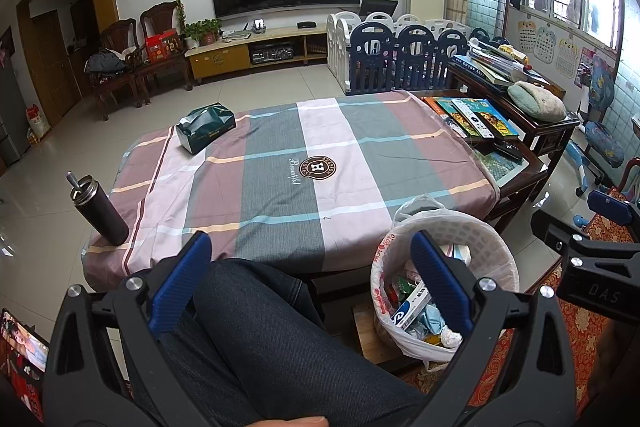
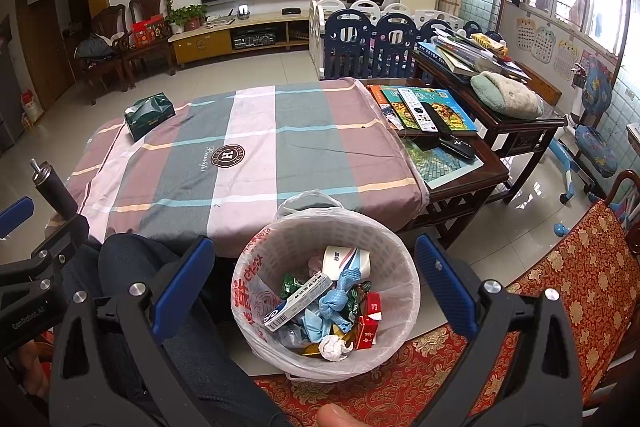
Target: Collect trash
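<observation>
A low table (image 2: 460, 187) is covered by a checked cloth (image 1: 280, 163) in pink, grey-green and white, with a round emblem near its middle. On the cloth, a green tissue box (image 1: 205, 127) lies toward the far left corner and a dark flask (image 1: 100, 211) stands upright at the near left edge. On the bare right end of the table, books (image 2: 432, 107) are spread flat, with remote controls (image 2: 416, 109) laid on top of them.

A white waste basket (image 2: 256, 255), lined with a thin plastic bag, is placed on the floor just in front of the table's near right corner, beside a person's knee (image 1: 256, 307) in dark trousers. The trash is seen inside the basket: a paper cup (image 2: 346, 261) at the back, a long white carton (image 2: 298, 301) lying across the middle, crumpled blue paper (image 2: 332, 305), red packets (image 2: 368, 327) at the right, green wrappers (image 2: 291, 285) and a white paper ball (image 2: 332, 347) at the front.

The left gripper (image 1: 312, 279) is held above the knee, its blue-padded fingers spread wide with nothing between them. The right gripper (image 2: 316, 285) is held over the basket, its fingers likewise spread wide and empty, with the basket framed between them.
</observation>
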{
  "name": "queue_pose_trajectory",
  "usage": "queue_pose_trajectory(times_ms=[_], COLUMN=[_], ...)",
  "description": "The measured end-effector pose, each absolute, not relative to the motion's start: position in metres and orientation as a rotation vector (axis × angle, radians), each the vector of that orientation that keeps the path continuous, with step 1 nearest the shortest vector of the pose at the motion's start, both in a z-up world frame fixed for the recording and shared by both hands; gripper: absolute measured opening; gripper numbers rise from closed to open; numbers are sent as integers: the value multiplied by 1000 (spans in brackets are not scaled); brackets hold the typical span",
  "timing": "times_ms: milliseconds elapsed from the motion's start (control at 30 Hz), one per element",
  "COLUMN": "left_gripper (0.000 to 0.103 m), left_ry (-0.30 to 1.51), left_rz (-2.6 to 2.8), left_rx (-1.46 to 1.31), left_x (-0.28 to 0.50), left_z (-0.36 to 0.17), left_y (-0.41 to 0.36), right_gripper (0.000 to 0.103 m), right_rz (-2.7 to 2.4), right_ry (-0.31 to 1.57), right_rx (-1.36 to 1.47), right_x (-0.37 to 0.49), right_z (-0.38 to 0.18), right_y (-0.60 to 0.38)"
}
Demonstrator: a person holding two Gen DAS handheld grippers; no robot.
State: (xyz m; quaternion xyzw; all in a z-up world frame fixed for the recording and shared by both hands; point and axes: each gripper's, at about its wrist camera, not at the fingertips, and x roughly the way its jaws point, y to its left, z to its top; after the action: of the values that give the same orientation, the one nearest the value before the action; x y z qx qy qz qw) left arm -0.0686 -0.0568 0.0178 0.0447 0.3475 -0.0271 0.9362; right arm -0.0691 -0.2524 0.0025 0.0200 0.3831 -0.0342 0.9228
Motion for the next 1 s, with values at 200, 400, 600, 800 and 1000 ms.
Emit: queue_pose_trajectory(times_ms=[200, 400, 600, 800, 1000], left_gripper=[99, 99, 99, 99, 99], left_ry=[711, 708, 694, 682, 699], left_rz=[-56, -53, -54, -52, -30], left_rx=[91, 89, 102, 117, 120], left_x=[-68, -70, -75, -76, -72], left_z=[18, 17, 13, 15, 14], left_y=[-57, -57, -59, -60, -56], right_gripper=[98, 98, 98, 98, 98], right_rz=[-70, -71, -71, -65, -75], right_ry=[787, 791, 792, 805, 804], right_rx=[41, 41, 42, 56, 60], right_x=[-70, -69, -69, -66, -65], right_z=[2, 0, -1, -5, -5], right_y=[-253, -253, -253, -254, -257])
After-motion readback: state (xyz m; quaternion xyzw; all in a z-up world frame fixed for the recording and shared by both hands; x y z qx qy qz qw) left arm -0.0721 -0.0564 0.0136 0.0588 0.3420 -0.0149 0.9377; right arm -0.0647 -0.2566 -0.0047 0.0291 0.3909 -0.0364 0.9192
